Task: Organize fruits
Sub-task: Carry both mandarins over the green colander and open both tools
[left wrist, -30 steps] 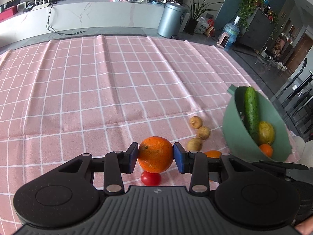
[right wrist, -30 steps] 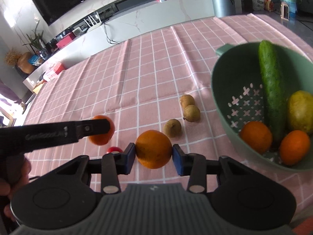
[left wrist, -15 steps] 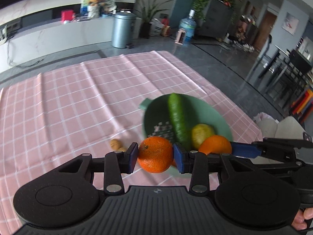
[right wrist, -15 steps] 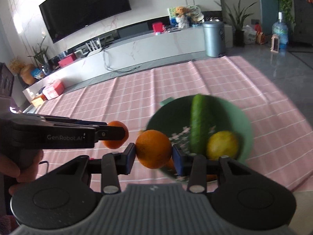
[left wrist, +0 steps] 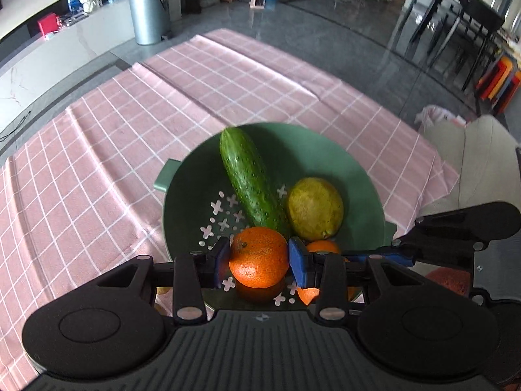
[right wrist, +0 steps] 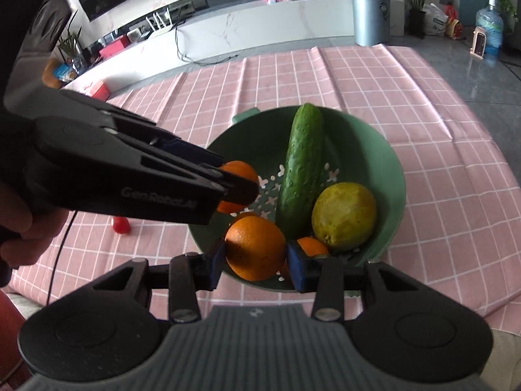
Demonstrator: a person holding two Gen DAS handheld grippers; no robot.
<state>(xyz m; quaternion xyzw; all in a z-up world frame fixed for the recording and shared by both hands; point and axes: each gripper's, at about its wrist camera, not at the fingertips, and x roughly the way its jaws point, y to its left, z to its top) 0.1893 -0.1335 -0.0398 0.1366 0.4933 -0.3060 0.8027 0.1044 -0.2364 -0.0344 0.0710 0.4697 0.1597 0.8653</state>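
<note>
A green colander (left wrist: 325,150) (right wrist: 368,140) on the pink checked cloth holds a cucumber (left wrist: 249,179) (right wrist: 301,169), a yellow-green fruit (left wrist: 315,208) (right wrist: 344,216) and a small orange (left wrist: 322,246) (right wrist: 312,246). My left gripper (left wrist: 259,262) is shut on an orange (left wrist: 259,260) and holds it over the colander's near side; it shows from the side in the right wrist view (right wrist: 239,184). My right gripper (right wrist: 255,264) is shut on another orange (right wrist: 255,247) over the colander's near rim.
A small red tomato (right wrist: 120,224) lies on the cloth left of the colander. The cloth's right edge (left wrist: 436,163) drops off just beyond the colander. The two grippers are close together above the bowl.
Both grippers have carried their oranges from the cloth near the loose fruits to above the colander and moved lower over it.
</note>
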